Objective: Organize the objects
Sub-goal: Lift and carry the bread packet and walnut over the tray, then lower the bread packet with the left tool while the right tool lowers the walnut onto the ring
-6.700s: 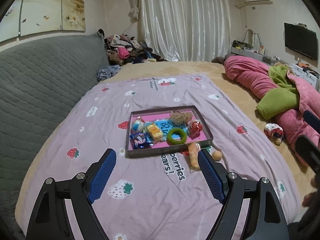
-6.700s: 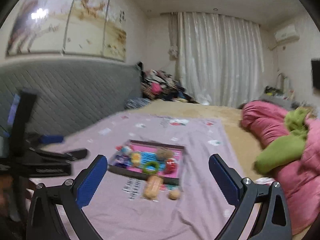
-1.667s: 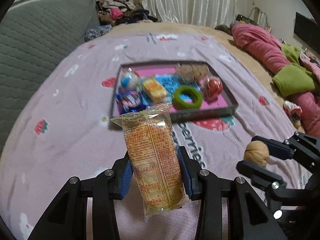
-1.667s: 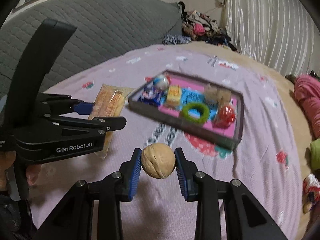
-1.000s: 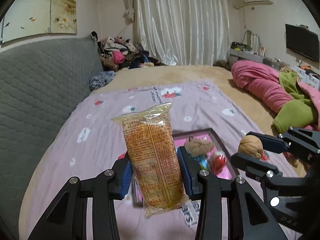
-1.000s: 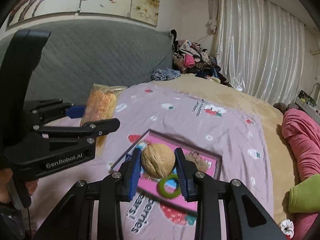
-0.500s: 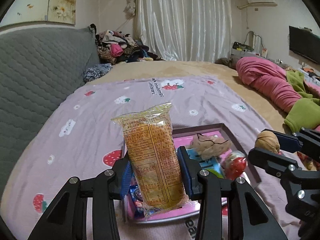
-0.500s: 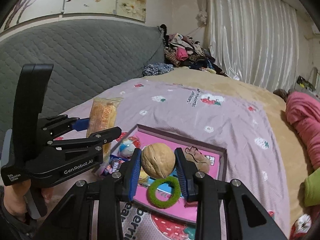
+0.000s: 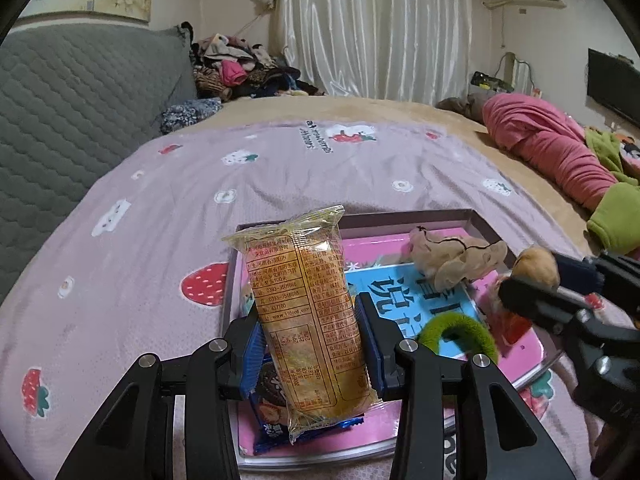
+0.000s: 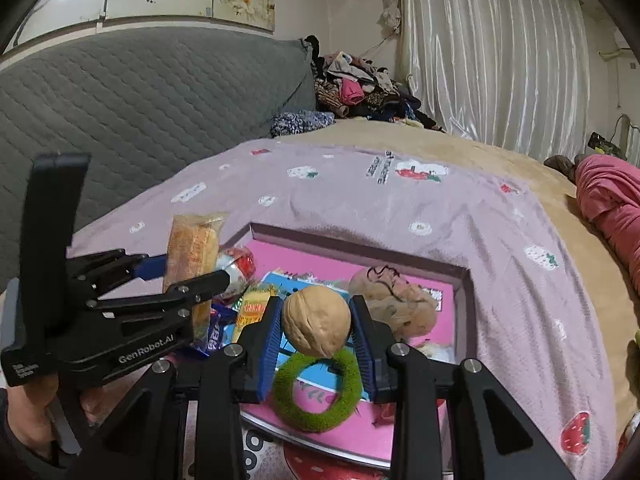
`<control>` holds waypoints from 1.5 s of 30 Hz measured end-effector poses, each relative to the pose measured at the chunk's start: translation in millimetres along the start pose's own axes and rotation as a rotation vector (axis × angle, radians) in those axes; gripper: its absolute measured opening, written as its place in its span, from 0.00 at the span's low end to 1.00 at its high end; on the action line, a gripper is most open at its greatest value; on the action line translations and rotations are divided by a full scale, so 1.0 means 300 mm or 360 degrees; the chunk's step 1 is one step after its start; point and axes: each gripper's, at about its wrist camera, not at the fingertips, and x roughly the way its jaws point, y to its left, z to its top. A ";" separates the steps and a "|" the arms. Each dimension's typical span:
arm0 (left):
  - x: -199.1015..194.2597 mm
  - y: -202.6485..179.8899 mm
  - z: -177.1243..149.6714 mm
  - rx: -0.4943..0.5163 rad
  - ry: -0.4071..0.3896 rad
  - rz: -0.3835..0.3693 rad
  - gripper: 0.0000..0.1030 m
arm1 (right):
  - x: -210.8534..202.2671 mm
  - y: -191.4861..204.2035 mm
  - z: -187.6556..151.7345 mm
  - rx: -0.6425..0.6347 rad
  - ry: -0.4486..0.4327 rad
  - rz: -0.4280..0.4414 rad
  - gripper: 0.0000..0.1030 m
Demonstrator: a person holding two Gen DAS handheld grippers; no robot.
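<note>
Left wrist view: my left gripper (image 9: 310, 336) is clenched on a wrapped snack cake (image 9: 308, 312), held upright over the near-left part of the tray (image 9: 404, 216). Right wrist view: my right gripper (image 10: 316, 328) is clamped on a walnut (image 10: 316, 320), hovering over the tray's middle, above the green hair tie (image 10: 320, 392).

Both things are in the air, not yet in the tray.

Risks, as I judge them:
- The cake wrapper is slick and only its lower part is pinched; it could tip or slide out sideways on release and land on the rim or the bedspread (image 9: 160, 208).
- The walnut is round and will roll once let go; dropped from high up, it may bounce over the low tray wall.
- The two grippers are close together over the tray, so their fingers could knock each other.
- The tray sits on soft bedding, so pressing down on it could tilt it and shift the contents.

In the way: a blue snack packet (image 9: 276, 400) lies right under the cake. The tray also holds a tan lumpy toy (image 10: 396, 300) at the back, a red-and-silver ball (image 10: 240, 264) and a small yellow packet (image 10: 252, 308). Free pink floor is scarce; the far part looks the most open.

Around: a grey quilted headboard (image 10: 140, 92), a clothes pile (image 10: 356, 88), curtains (image 9: 372, 28), a pink blanket (image 9: 548, 148).
</note>
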 end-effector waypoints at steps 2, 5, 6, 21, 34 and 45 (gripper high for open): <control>0.007 0.004 -0.003 -0.0011 0.0008 -0.0012 0.42 | 0.015 0.004 -0.013 -0.0010 0.0010 0.0006 0.33; 0.015 0.008 -0.012 -0.0012 0.0023 -0.0002 0.42 | 0.045 0.007 -0.025 -0.0024 0.0046 0.0010 0.33; 0.020 0.009 -0.014 -0.0011 0.0024 0.0004 0.42 | 0.052 0.011 -0.030 -0.0035 0.0050 0.0003 0.33; 0.087 0.017 -0.039 -0.0020 0.0115 -0.0002 0.42 | 0.096 0.017 -0.054 -0.0075 0.0091 -0.0002 0.33; 0.144 -0.003 -0.065 0.0021 0.0172 0.0003 0.42 | 0.118 -0.011 -0.073 -0.0037 0.0149 -0.0040 0.33; 0.140 0.002 -0.067 0.0038 0.0157 0.0060 0.50 | 0.099 -0.026 -0.065 -0.0019 0.0114 -0.0053 0.39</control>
